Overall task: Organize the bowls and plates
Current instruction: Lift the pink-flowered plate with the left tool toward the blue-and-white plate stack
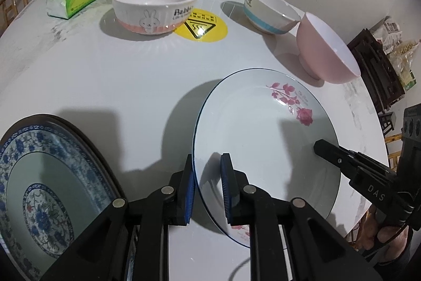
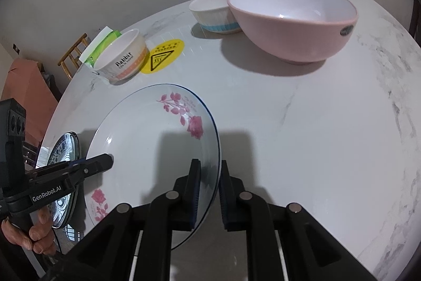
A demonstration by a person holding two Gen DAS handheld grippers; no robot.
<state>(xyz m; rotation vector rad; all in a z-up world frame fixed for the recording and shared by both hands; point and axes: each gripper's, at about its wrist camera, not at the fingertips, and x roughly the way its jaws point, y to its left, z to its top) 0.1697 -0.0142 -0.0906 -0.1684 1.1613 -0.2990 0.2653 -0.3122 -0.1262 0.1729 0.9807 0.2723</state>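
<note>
On the table (image 1: 131, 86), both grippers' jaws straddle opposite rims of the rose plate (image 1: 263, 133); narrowly parted.

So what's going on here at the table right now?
A person is working a handheld tool in each hand on the white rose-patterned plate. The left tool straddles the plate's left rim and the right tool straddles its right rim, both with jaws apart and not clamped. A blue-and-white floral plate lies to the left. The rabbit-print bowl, blue-banded white bowl and pink bowl stand apart, unstacked, on the marble table.
</note>
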